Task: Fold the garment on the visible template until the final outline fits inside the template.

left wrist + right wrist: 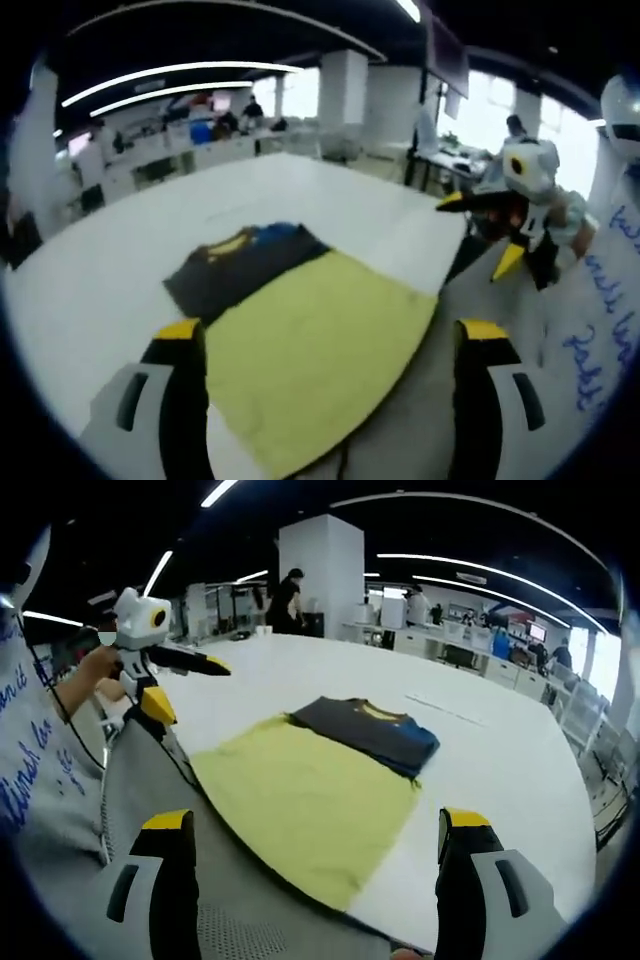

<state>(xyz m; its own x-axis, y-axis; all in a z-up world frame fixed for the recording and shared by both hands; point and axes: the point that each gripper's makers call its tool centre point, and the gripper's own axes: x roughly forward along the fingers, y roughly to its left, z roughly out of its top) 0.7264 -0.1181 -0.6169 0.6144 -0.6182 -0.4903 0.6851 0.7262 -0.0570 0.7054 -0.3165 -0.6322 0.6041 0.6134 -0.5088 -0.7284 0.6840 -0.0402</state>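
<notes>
A dark folded garment with a yellow collar and a blue patch lies on the white table, touching the far edge of the yellow-green template sheet. My left gripper hovers open over the near side of the template, holding nothing. The right gripper hangs open in the air off the table's right edge. In the right gripper view the garment sits beyond the template. My right gripper is open above the template's near edge. A hand holds the left gripper open at the left.
The table's near edge curves just below the template. A person's grey trousers and a pale top with blue writing are beside it. A thin tape line marks the table behind the garment. Office desks and people stand far behind.
</notes>
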